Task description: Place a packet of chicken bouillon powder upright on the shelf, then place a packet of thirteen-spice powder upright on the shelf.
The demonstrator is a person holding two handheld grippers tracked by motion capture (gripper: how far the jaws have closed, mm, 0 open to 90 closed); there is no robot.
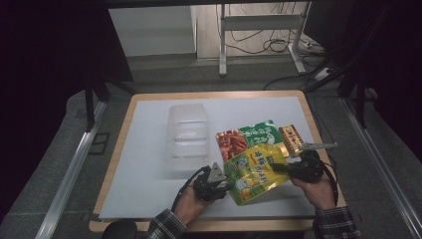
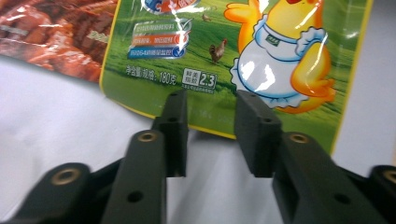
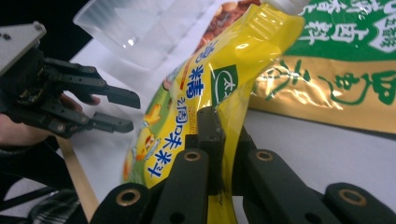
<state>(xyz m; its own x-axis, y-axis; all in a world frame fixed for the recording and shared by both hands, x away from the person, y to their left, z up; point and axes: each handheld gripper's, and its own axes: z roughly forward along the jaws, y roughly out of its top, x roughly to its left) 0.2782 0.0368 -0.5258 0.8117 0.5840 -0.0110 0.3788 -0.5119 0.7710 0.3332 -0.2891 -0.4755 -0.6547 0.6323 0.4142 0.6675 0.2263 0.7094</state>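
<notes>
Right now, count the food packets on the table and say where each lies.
3. The yellow-green pouch sits nearest the person, pinched by the right hand-held gripper. The red-and-green packet lies behind it. The small gold packet lies to its right. Others may be hidden beneath.

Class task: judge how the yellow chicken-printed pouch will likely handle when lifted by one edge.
The yellow pouch probably flops: it bends where the right gripper pinches its edge. Its glossy film looks slippery, so it may slide. Likely too soft to stand unsupported.
</notes>
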